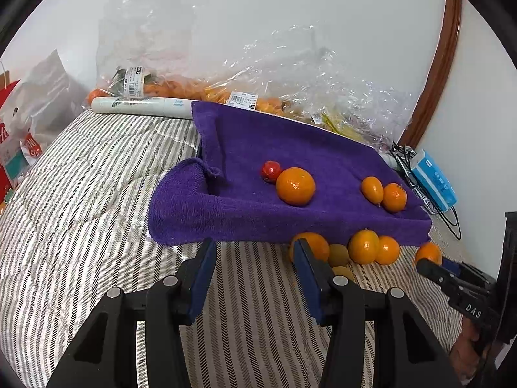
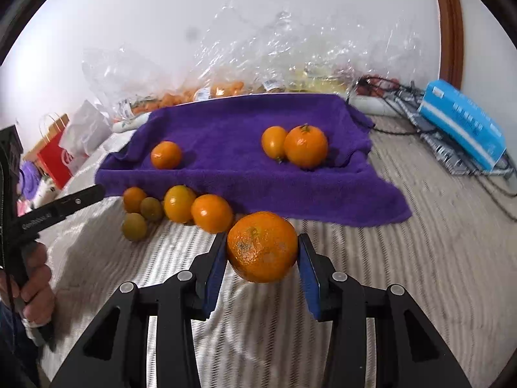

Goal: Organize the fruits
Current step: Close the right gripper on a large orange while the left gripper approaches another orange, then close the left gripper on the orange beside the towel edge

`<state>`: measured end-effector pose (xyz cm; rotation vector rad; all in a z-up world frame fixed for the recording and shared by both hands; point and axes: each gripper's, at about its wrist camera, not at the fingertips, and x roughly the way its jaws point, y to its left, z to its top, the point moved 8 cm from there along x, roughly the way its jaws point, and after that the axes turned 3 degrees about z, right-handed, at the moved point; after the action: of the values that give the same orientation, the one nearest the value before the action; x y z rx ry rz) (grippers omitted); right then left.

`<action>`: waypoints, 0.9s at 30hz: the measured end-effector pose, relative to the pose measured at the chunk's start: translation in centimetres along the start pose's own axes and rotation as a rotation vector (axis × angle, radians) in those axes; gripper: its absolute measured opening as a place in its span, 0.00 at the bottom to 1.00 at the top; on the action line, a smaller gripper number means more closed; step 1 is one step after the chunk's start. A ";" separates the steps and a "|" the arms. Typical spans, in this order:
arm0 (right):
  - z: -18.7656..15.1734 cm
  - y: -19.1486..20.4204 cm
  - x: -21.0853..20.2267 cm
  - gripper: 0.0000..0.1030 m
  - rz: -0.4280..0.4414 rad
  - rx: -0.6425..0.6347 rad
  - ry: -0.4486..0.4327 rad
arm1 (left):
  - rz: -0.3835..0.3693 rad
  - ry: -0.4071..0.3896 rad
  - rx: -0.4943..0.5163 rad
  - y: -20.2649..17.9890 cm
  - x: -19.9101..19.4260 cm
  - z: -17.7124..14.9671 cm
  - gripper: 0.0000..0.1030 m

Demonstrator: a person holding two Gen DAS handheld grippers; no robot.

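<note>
Right gripper (image 2: 262,255): pinching a large mandarin (image 2: 262,246) between its blue pads, one pad on each side of the fruit, held clear above the striped quilt (image 2: 404,274).
Held mandarin: nearly round, so it has no clear long axis; the pale, scuffed stem-end patch faces the right wrist camera and a little to the left.
Left gripper (image 1: 255,255): jaws spread with nothing between them, over the quilt just short of the near hem of the purple towel (image 1: 290,148); its right finger partly covers one orange fruit of the cluster.
Hands: each gripper's handle is gripped by a person's hand, seen at the edge of the other camera's view (image 2: 34,278).
Loose cluster on the quilt: orange mandarins and smaller yellow-green fruits (image 2: 134,226) lie bunched together against the towel's near edge (image 2: 211,211); several touch one another.
On the towel, left: a small red fruit (image 1: 270,170) touches a round mandarin (image 1: 295,186); in the right wrist view the red one is hidden behind it.
On the towel, right: an oval kumquat-like fruit (image 1: 372,188) lies touching a mandarin (image 1: 394,196); its long axis runs up the towel and a little sideways, and that mandarin's green stem points up.
Towel: draped over something raised, so it slopes down to the quilt.
Behind: clear plastic bags of produce (image 1: 245,97) against the wall.
Far right: a blue box (image 2: 462,126) beside dark cables.
</note>
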<state>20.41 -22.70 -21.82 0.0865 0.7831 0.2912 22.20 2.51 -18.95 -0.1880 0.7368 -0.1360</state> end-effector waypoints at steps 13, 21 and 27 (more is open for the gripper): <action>0.2 -1.0 0.1 0.41 0.074 0.065 -0.007 | -0.020 0.013 -0.013 0.0 0.5 -0.1 0.46; 0.2 -0.7 0.1 0.41 0.079 0.056 -0.007 | -0.027 0.003 -0.018 0.0 0.4 0.0 0.46; 0.2 -0.7 0.0 0.41 0.081 0.053 -0.010 | -0.085 0.016 0.033 -1.7 0.2 -0.2 0.46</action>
<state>20.68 -23.37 -21.81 0.1697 0.7783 0.3471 22.13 0.76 -18.83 -0.1873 0.7423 -0.2306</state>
